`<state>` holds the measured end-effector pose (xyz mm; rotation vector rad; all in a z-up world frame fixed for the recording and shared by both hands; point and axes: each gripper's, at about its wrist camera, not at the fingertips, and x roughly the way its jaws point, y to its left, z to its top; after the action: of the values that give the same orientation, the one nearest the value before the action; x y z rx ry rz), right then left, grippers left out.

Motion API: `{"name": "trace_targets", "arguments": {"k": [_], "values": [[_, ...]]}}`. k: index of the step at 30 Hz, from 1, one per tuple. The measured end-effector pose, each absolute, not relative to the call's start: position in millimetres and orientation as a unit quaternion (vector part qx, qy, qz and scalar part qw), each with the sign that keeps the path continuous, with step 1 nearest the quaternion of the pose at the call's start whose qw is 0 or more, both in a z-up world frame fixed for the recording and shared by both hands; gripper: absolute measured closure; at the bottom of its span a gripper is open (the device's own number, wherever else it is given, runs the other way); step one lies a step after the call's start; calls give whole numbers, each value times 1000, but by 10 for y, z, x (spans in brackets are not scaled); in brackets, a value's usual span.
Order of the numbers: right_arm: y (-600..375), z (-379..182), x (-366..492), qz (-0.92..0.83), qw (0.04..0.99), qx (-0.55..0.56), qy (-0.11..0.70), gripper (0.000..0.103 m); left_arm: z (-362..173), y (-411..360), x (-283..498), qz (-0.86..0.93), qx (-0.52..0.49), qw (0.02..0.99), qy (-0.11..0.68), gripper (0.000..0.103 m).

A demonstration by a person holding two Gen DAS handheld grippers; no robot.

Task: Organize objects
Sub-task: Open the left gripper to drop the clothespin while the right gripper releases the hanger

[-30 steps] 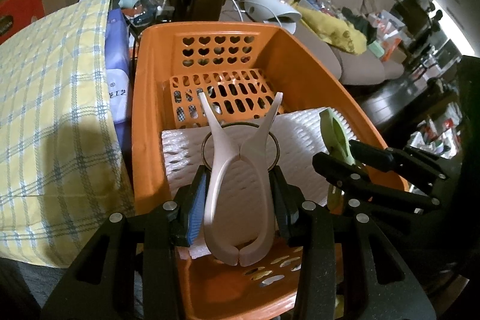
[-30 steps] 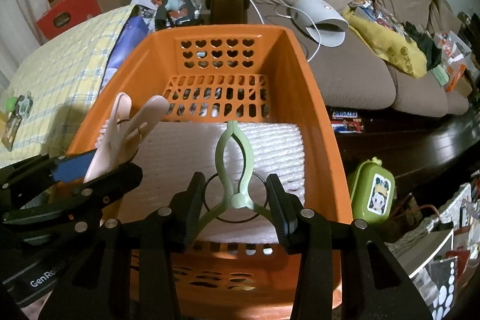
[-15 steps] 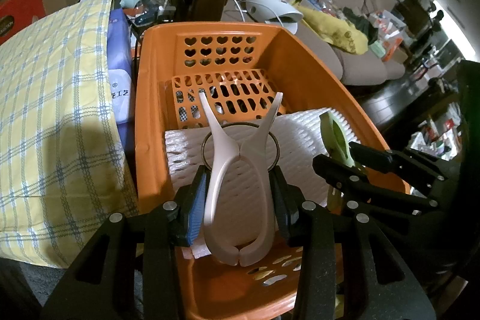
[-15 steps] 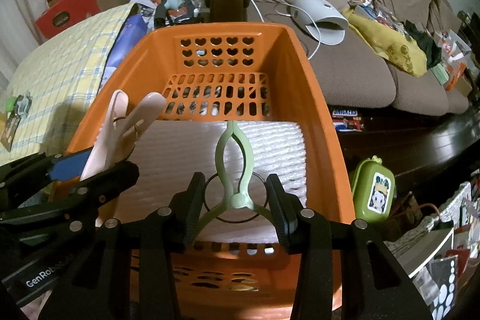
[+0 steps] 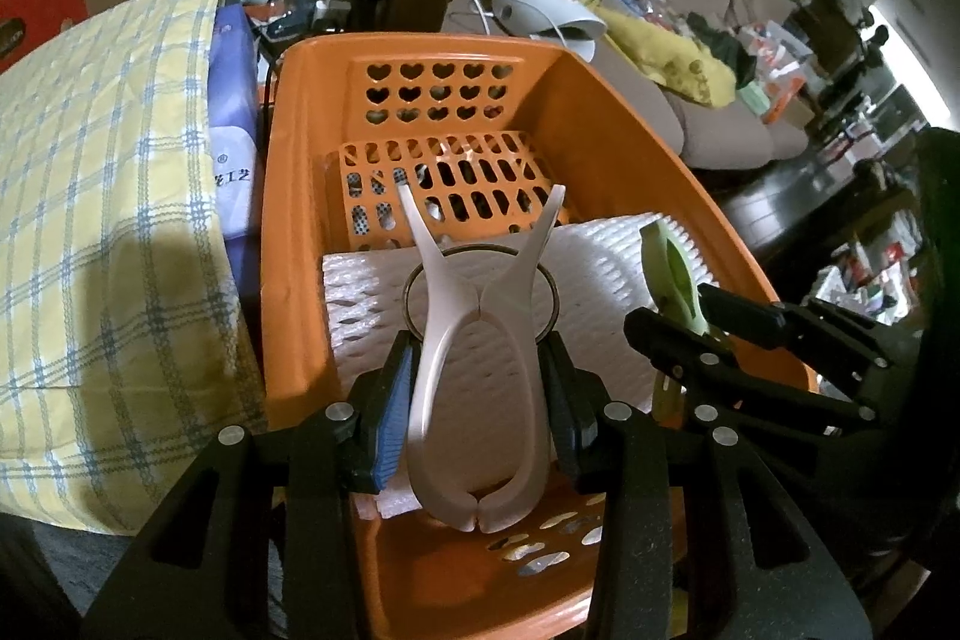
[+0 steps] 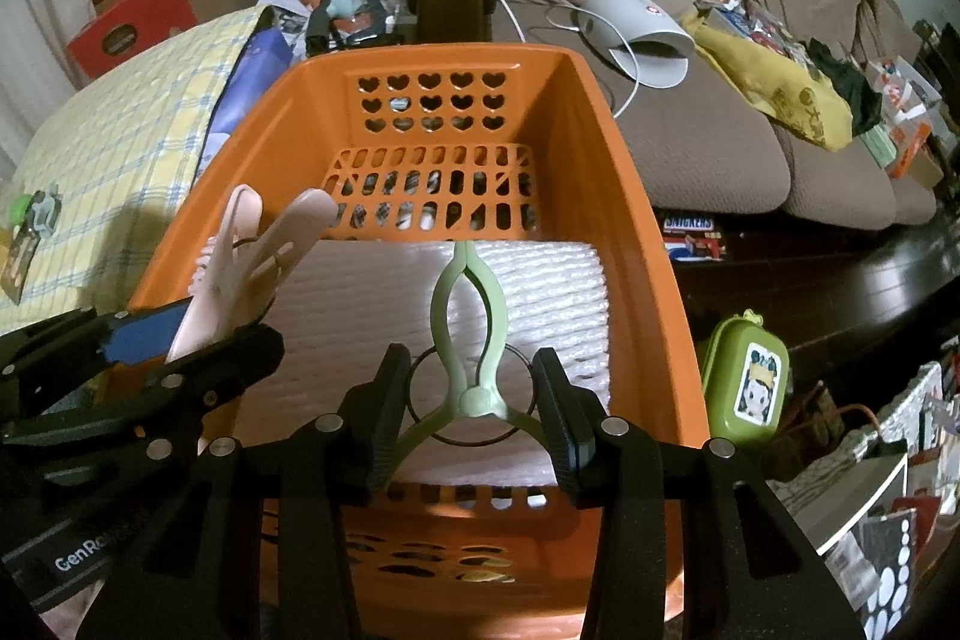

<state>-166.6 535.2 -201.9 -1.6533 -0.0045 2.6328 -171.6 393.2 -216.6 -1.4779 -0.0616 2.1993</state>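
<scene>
**Two pegs held over the orange basket**

Two clothes pegs hang above the orange basket, one in each tool. The left gripper is clamped on the pink peg, its pads pressing the peg's rounded body from both sides; the peg's two thin prongs splay out towards the basket's far wall, and its wire ring sits just above the pads. The right gripper is clamped on the green peg, gripping its spread handle ends, with the peg's closed tip pointing towards the same far wall. Both pegs are over the white foam sheet that covers the near part of the basket floor. To the left of the basket lies a yellow checked cloth; to its right, on the dark floor, stands a small green case.
</scene>
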Motion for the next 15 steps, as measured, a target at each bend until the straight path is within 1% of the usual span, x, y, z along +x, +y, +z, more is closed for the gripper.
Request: {"name": "trace_targets", "arguments": {"k": [2, 5, 7, 10, 12, 15], "values": [[5352, -2016, -1663, 847, 16, -531, -2, 60, -2157, 3936, -1714, 806, -540, 244, -22, 65], [5349, -2014, -1660, 848, 21, -530, -4, 60, -2146, 3933, -1724, 805, -540, 244, -23, 62], [5363, -2016, -1663, 848, 24, -530, -3, 59, -2125, 3922, -1729, 808, -537, 242, -23, 52], [5379, -1999, -1666, 849, 33, -528, -6, 51, -2097, 3912, -1733, 810, -533, 243, -21, 45], [5397, -1987, -1664, 850, 37, -525, -4, 49, -2088, 3910, -1736, 809, -534, 247, -21, 44], [5422, -1960, -1660, 854, 42, -519, 0, 45, -2057, 3884, -1739, 811, -531, 245, -22, 39]]}}
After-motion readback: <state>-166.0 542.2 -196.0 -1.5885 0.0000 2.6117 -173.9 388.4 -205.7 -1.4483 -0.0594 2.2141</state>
